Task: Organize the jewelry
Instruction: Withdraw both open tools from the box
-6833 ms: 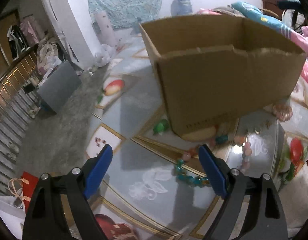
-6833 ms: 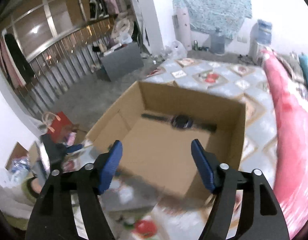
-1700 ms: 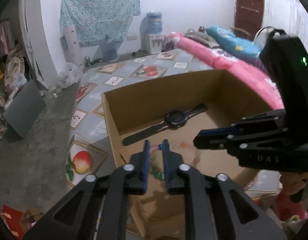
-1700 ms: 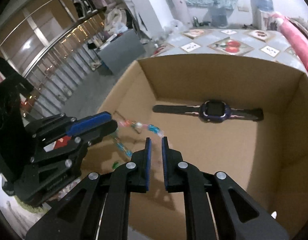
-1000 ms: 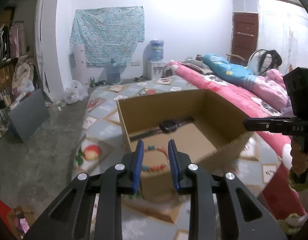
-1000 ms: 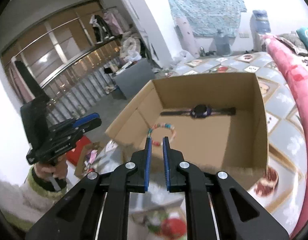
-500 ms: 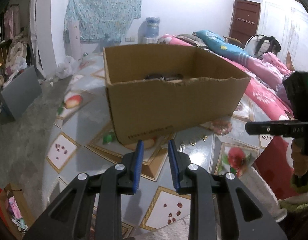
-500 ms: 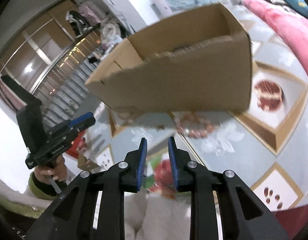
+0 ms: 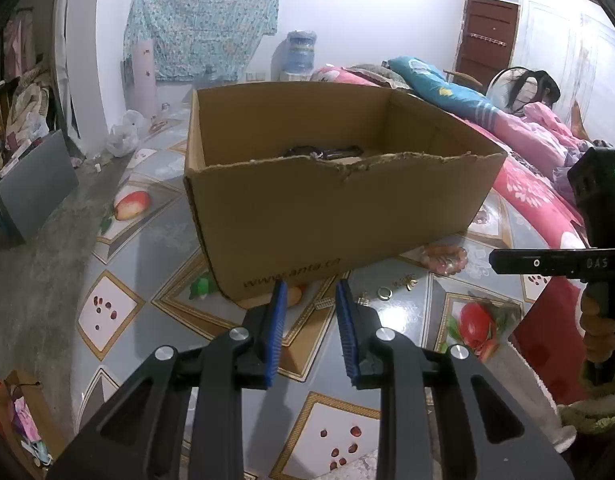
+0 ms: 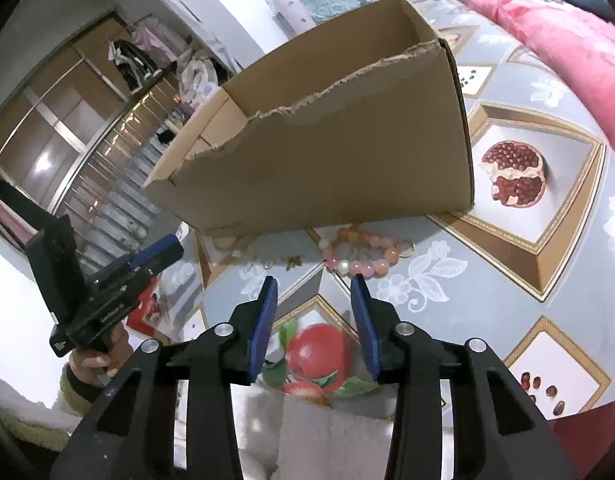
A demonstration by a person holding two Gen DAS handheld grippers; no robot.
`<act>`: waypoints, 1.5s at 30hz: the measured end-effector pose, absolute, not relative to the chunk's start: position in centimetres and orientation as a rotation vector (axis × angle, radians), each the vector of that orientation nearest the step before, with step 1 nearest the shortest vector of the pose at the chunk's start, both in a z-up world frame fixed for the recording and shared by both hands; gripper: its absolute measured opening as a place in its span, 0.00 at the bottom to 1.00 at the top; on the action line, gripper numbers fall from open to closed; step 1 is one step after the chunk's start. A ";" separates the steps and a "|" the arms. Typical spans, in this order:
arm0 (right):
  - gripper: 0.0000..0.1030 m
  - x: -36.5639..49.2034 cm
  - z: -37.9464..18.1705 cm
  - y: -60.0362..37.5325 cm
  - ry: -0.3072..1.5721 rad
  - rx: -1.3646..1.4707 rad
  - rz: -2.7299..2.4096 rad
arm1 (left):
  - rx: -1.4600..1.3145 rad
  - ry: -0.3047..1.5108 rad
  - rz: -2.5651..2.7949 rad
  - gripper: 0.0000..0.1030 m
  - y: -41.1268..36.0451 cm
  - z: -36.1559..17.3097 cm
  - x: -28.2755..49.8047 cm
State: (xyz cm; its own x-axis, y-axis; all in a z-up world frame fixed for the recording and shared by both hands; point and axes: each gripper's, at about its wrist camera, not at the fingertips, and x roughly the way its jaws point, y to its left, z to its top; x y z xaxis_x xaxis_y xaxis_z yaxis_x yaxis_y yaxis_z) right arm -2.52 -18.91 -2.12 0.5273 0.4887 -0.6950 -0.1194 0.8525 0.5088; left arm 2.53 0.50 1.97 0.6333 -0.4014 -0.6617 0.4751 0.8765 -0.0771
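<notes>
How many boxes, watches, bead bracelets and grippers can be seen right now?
box: 1
watch: 1
bead bracelet: 1
grippers: 2 (left gripper; right gripper, its empty jaws opening)
total: 5

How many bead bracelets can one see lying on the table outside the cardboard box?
1. The pink and orange bead bracelet lies on the table, just in front of the cardboard box. Others may be hidden inside the box, whose floor is out of sight.

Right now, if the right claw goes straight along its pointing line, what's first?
Probably the pink bead bracelet on the table in front of the cardboard box; the right claw, opening and empty, points just short of it. Depth unclear.
</notes>
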 end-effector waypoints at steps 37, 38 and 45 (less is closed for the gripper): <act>0.48 -1.3 -1.6 -19.5 0.855 0.473 0.338 | 0.120 0.687 -0.498 0.24 -0.6 3.1 3.6; 0.48 -1.3 -1.6 -19.5 0.853 0.474 0.337 | 0.119 0.688 -0.496 0.24 -0.7 3.2 3.7; 0.48 -1.3 -1.5 -19.6 0.848 0.482 0.324 | 0.113 0.689 -0.488 0.24 -0.7 3.3 4.3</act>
